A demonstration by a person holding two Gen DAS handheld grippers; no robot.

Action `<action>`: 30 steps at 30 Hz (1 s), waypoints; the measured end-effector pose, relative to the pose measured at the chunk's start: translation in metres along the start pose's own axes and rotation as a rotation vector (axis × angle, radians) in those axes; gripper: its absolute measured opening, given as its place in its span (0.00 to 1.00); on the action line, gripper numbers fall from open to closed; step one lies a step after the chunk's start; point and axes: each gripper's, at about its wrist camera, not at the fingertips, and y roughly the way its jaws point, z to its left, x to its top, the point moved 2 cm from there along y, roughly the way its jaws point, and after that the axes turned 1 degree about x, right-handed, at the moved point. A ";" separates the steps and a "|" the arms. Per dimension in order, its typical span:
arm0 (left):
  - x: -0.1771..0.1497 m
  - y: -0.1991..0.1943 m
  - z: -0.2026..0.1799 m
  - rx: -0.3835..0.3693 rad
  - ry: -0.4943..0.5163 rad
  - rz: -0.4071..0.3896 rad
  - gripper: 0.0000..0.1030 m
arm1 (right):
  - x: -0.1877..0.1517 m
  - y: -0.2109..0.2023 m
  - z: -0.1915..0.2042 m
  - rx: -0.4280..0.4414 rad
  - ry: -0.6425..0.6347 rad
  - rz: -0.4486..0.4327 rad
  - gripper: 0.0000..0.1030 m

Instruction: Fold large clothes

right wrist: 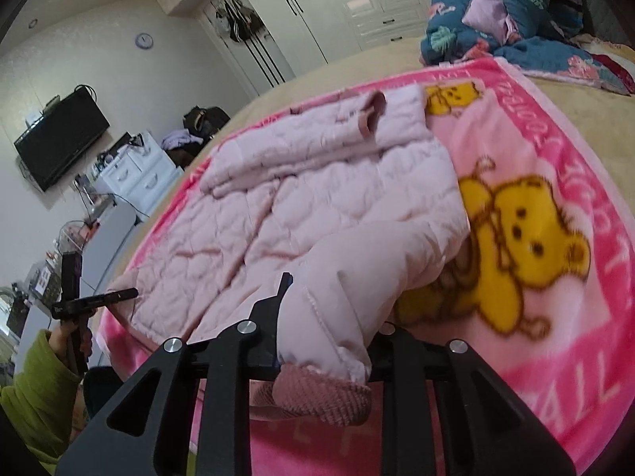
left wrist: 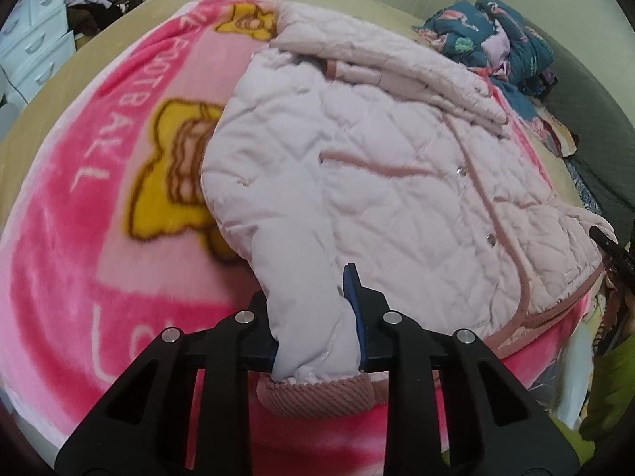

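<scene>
A pale pink quilted jacket (left wrist: 377, 166) lies spread flat on a bright pink blanket with yellow bears, its snap-buttoned front facing up. It has darker pink piping along the hem and pockets. One sleeve (left wrist: 389, 75) is folded across the far part of the body, its ribbed cuff (right wrist: 371, 117) lying on top. The other sleeve (left wrist: 305, 317) is raised at the near edge, its dusty-pink ribbed cuff (left wrist: 313, 396) hanging down.
</scene>
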 end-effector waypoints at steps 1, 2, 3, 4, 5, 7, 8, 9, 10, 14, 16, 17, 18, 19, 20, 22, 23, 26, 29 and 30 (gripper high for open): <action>0.004 -0.002 -0.002 -0.002 0.003 -0.005 0.17 | 0.005 0.000 0.000 0.004 -0.002 -0.009 0.21; 0.007 -0.003 -0.004 -0.002 0.006 -0.009 0.17 | 0.009 -0.001 0.000 0.006 -0.004 -0.016 0.21; 0.010 -0.004 -0.005 -0.003 0.007 -0.012 0.17 | 0.013 -0.001 0.001 0.007 -0.006 -0.023 0.21; 0.014 -0.005 -0.007 -0.005 0.009 -0.017 0.17 | 0.017 0.000 0.003 0.009 -0.005 -0.028 0.21; 0.017 -0.006 -0.009 -0.007 0.009 -0.021 0.17 | 0.022 0.000 0.003 0.014 -0.003 -0.035 0.21; 0.024 -0.007 -0.012 -0.011 0.006 -0.026 0.17 | 0.031 0.001 0.004 0.015 -0.005 -0.043 0.21; 0.027 -0.007 -0.013 -0.013 0.002 -0.027 0.17 | 0.034 0.002 0.005 0.016 -0.007 -0.045 0.21; 0.030 -0.007 -0.013 -0.019 -0.002 -0.026 0.17 | 0.038 0.003 0.005 0.016 -0.011 -0.048 0.21; 0.033 -0.006 -0.013 -0.021 -0.003 -0.024 0.17 | 0.042 0.005 0.006 0.013 -0.016 -0.049 0.21; 0.045 -0.003 -0.019 -0.014 0.011 -0.009 0.17 | 0.056 0.009 0.006 0.019 -0.012 -0.058 0.21; 0.053 -0.002 -0.023 -0.013 0.020 -0.007 0.17 | 0.061 0.011 0.005 0.019 -0.012 -0.067 0.20; 0.058 -0.002 -0.026 -0.010 0.030 -0.007 0.17 | 0.064 0.011 0.004 0.021 -0.010 -0.073 0.20; 0.062 -0.002 -0.029 -0.008 0.040 -0.010 0.17 | 0.066 0.011 0.003 0.023 -0.007 -0.079 0.20; 0.066 -0.002 -0.031 -0.009 0.046 -0.013 0.17 | 0.068 0.012 0.003 0.024 -0.004 -0.082 0.20; 0.071 -0.002 -0.034 -0.012 0.052 -0.016 0.17 | 0.071 0.012 0.002 0.026 0.001 -0.087 0.20; 0.079 -0.003 -0.039 -0.013 0.061 -0.021 0.17 | 0.076 0.014 -0.002 0.035 0.017 -0.096 0.20; 0.084 -0.002 -0.040 -0.013 0.065 -0.024 0.17 | 0.079 0.014 -0.003 0.038 0.024 -0.100 0.20; 0.098 -0.002 -0.044 -0.014 0.074 -0.030 0.17 | 0.086 0.015 -0.009 0.044 0.042 -0.124 0.20; 0.110 -0.002 -0.042 -0.016 0.068 -0.039 0.17 | 0.093 0.018 -0.017 0.051 0.072 -0.137 0.20; 0.113 -0.001 -0.041 -0.018 0.064 -0.041 0.17 | 0.095 0.019 -0.019 0.053 0.079 -0.139 0.20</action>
